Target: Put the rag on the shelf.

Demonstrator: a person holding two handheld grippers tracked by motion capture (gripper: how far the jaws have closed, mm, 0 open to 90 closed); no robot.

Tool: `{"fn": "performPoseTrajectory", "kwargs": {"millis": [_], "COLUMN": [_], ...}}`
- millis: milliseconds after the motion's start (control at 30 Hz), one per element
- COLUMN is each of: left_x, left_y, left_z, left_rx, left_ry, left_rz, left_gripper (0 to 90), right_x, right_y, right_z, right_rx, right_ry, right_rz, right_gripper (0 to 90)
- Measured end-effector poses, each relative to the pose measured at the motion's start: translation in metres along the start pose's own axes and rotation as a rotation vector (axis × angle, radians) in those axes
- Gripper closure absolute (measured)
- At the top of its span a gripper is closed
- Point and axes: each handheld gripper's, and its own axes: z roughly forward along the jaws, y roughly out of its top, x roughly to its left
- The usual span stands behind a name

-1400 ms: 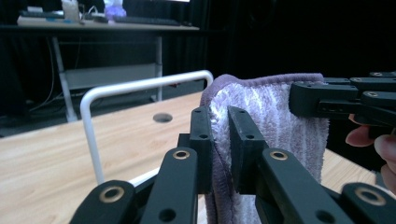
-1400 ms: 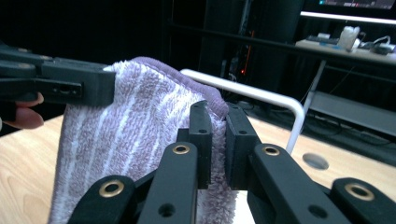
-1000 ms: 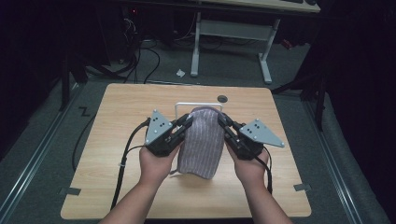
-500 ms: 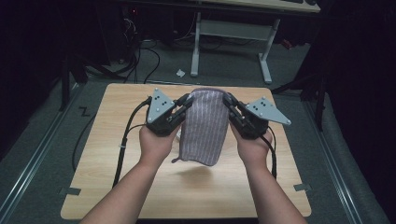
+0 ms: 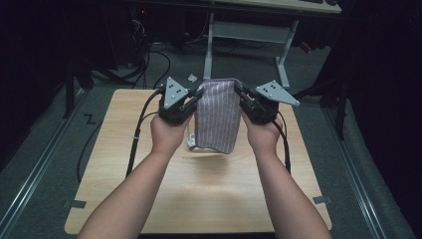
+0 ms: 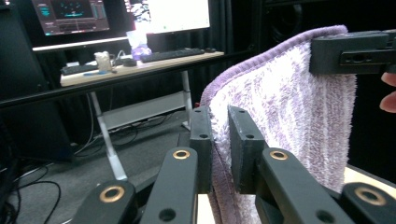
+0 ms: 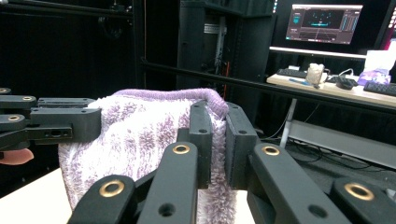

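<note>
The purple striped towel (image 5: pixel 217 115) hangs folded in the air above the far half of the wooden table (image 5: pixel 209 194), its lower edge clear of the tabletop. Your left gripper (image 5: pixel 197 95) pinches its upper left corner, jaws pressed on the cloth, and your right gripper (image 5: pixel 240 92) pinches the upper right corner the same way. Just beneath the towel's lower left edge a pale object (image 5: pixel 190 143) lies on the table, too hidden to identify.
</note>
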Motion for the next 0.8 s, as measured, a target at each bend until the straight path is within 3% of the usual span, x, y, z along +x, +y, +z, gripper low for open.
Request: {"fn": "performPoseTrajectory", "kwargs": {"millis": [300, 467, 533, 667, 700, 733, 767, 800], "left_x": [0.020, 0.034, 0.039, 0.045, 0.047, 0.054, 0.054, 0.057], "left_y": [0.008, 0.011, 0.011, 0.005, 0.000, -0.007, -0.007, -0.013], "left_z": [0.022, 0.037, 0.044, 0.060, 0.065, 0.071, 0.071, 0.075], "left_rx": [0.032, 0.048, 0.064, 0.111, 0.132, 0.160, 0.160, 0.178], "left_ry": [0.029, 0.058, 0.063, 0.073, 0.067, 0.052, 0.052, 0.047], "left_rz": [-0.001, 0.026, 0.012, 0.019, -0.011, -0.068, -0.068, -0.108], "left_gripper": [81.0, 80.6, 80.5, 80.1, 80.1, 79.7, 79.6, 79.6], "right_x": [-0.013, -0.021, -0.023, -0.031, -0.032, -0.037, -0.037, -0.038], "right_y": [0.004, 0.007, 0.006, -0.001, -0.003, -0.010, -0.010, -0.013], "right_z": [0.030, 0.055, 0.058, 0.076, 0.079, 0.088, 0.088, 0.091], "right_rx": [0.022, 0.055, 0.064, 0.105, 0.116, 0.156, 0.156, 0.170], "right_ry": [0.008, -0.002, 0.001, -0.014, -0.017, -0.010, -0.010, -0.010], "right_rz": [0.027, 0.012, 0.016, 0.020, 0.020, 0.025, 0.025, 0.021], "right_gripper": [83.8, 83.7, 83.7, 83.5, 83.4, 83.3, 83.3, 83.3]}}
